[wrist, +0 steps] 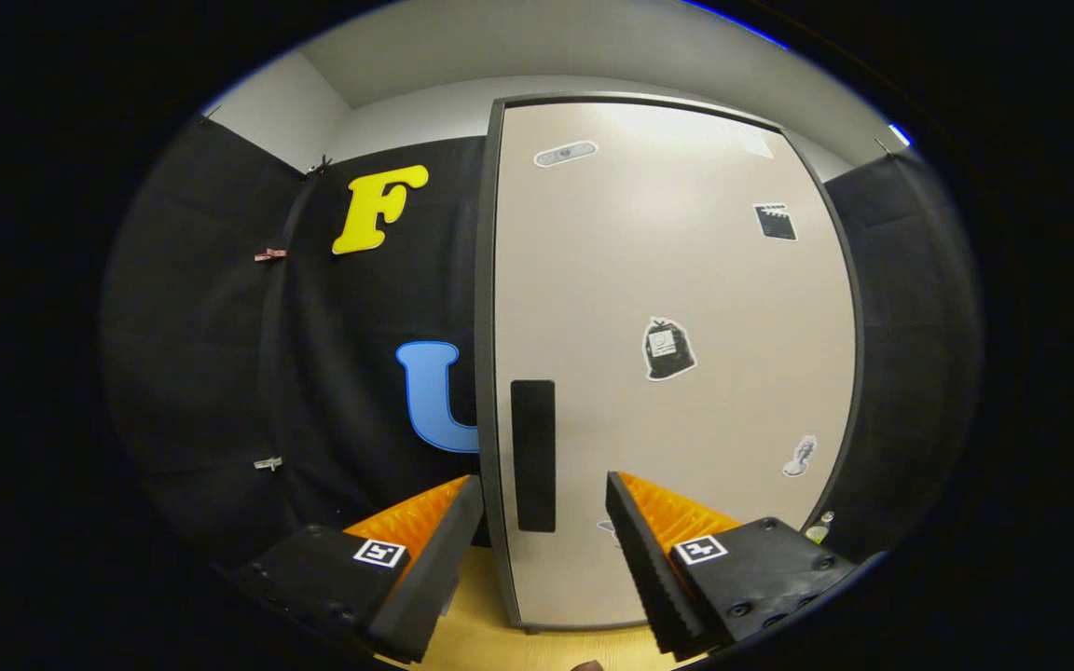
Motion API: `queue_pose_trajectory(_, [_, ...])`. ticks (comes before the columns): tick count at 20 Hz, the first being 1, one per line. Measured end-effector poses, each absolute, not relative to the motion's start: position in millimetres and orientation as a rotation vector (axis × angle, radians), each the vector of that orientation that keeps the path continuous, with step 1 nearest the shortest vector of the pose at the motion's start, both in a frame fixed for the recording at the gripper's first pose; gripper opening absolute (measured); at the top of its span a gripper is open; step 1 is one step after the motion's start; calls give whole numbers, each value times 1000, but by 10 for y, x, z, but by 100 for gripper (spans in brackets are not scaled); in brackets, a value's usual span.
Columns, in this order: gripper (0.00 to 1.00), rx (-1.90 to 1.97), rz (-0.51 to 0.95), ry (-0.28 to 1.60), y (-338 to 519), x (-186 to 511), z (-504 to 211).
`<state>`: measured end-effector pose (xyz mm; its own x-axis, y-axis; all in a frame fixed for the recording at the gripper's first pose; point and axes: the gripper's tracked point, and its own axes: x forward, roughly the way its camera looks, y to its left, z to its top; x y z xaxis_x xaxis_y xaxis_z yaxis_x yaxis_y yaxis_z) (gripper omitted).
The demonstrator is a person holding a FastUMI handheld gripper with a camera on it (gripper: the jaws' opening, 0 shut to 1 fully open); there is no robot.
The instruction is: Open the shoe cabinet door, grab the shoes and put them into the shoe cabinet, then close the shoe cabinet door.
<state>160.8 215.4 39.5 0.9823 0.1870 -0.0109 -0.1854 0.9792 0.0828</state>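
The shoe cabinet (pixel 677 308) stands upright just ahead of the gripper (pixel 543 494), its long axis vertical and its broad front turned toward the camera. Its door (pixel 686 419) lies flat in the frame and looks closed, a smooth, matte, pale beige panel with a soft glare near the top, bordered by a thin dark grey edge that bows outward with the lens. A tall, narrow black handle recess (pixel 533 455) runs vertically close to the door's left edge, low on the panel, so the handle side is on the left; it sits directly between and just beyond the two fingers. Several small stickers dot the door: an oval pale one (pixel 565 153) near the top, a black square one (pixel 775 222) toward the upper right, a black bag-shaped one (pixel 667 349) near the middle, and a small pale one (pixel 799 457) low on the right. The cabinet rests on a light wooden floor (pixel 490 634), with black cloth (pixel 220 326) hanging behind and to both sides, pinned with small clips (pixel 268 254). The gripper's jaws stand wide apart, holding nothing; the fingers (pixel 439 522) are wedge-shaped with ribbed inner faces, and they straddle the cabinet's left edge and handle without touching the door.
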Motion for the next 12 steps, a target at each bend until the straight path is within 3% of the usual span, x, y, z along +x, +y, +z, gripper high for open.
queue_pose_trajectory(1, [84,73,182,29,2206,1694,337])
queue_pose_trajectory(6, [81,45,146,38,2331,2009,185])
queue_pose_trajectory(7, [70,46,137,35,2337,2049,171])
queue_pose_trajectory(9, [67,37,107,24,2287,2130,178])
queue_pose_trajectory(12, [42,55,94,41,2263,2214,137])
